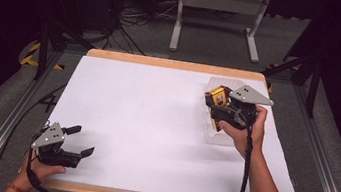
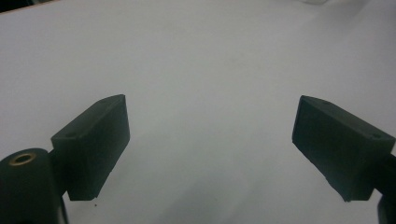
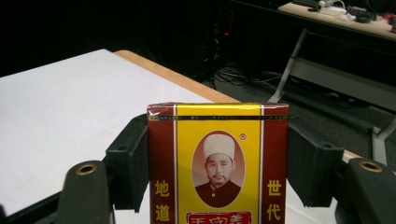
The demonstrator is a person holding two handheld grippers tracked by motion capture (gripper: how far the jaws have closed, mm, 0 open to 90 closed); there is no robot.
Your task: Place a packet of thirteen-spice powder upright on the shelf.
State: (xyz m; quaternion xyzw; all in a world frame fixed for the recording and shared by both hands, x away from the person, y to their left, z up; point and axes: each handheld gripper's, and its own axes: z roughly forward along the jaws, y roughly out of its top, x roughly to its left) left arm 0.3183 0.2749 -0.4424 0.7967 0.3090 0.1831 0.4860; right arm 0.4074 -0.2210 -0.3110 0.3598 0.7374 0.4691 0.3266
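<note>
Where jaws clamp, portrait packet (image 3: 217, 163).

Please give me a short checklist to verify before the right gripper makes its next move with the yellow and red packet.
1. Grip: right gripper is shut on the packet, one jaw on each side edge: ok.
2. Packet straight between the jaws, in the right gripper view: ok.
3. Packet lifted clear of the clear plastic tray: cannot tell.
4. Left gripper open, holding nothing: ok.
5. Left gripper far from the right hand, at the table near edge: ok.
</note>
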